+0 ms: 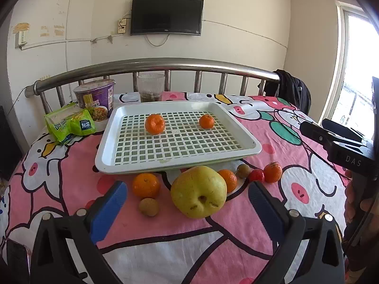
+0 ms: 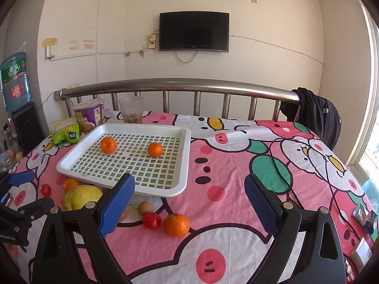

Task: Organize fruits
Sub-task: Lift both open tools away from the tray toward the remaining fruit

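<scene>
A white slotted tray (image 1: pixel 104 158) (image 2: pixel 182 165) holds two tangerines (image 1: pixel 154 124) (image 1: pixel 206 121). In front of it on the cloth lie a big yellow pear (image 1: pixel 198 191) (image 2: pixel 80 195), three tangerines (image 1: pixel 146 185) (image 1: pixel 229 179) (image 1: pixel 272 172), a red tomato (image 1: pixel 256 175) (image 2: pixel 151 220) and two brown longans (image 1: pixel 148 206) (image 1: pixel 243 170). My left gripper (image 1: pixel 187 200) is open and empty, its jaws either side of the pear, a little short of it. My right gripper (image 2: pixel 189 189) is open and empty above the cloth, near a tangerine (image 2: pixel 176 224).
An instant noodle cup (image 1: pixel 96 97), a green snack bag (image 1: pixel 69 124) and a glass cup (image 1: pixel 151 87) stand behind the tray. A steel bed rail (image 1: pixel 151 66) runs along the back, with a dark jacket (image 1: pixel 291 90) on its right end.
</scene>
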A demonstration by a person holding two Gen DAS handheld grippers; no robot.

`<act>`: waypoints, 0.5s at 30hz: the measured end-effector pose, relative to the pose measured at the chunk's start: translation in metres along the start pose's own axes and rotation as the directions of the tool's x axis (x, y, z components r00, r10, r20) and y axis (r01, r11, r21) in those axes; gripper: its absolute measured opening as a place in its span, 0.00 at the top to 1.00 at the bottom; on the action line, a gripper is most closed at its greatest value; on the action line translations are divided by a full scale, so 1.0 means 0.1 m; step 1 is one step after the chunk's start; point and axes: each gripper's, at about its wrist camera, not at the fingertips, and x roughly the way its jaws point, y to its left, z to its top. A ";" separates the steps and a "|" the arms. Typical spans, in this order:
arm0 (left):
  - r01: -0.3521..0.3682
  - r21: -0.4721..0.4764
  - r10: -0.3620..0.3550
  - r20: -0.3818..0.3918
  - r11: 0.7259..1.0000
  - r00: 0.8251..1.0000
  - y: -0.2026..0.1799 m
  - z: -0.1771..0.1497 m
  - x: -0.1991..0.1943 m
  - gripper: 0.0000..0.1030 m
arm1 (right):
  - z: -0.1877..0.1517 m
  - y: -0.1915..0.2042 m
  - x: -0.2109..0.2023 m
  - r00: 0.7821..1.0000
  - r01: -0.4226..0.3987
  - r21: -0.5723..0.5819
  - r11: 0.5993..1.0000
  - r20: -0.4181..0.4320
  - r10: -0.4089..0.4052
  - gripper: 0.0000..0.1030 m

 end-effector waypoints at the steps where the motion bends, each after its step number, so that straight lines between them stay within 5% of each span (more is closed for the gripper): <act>1: 0.002 0.005 -0.002 -0.008 1.000 1.000 -0.01 -0.02 0.02 0.00 | -0.02 -0.03 0.00 1.000 -0.006 -0.001 1.000 -0.002 0.006 0.09; 15: 0.026 0.008 -0.025 -0.097 1.000 0.995 -0.12 -0.12 0.38 0.00 | -0.32 -0.09 0.29 0.990 -0.058 -0.015 0.998 -0.127 0.055 0.09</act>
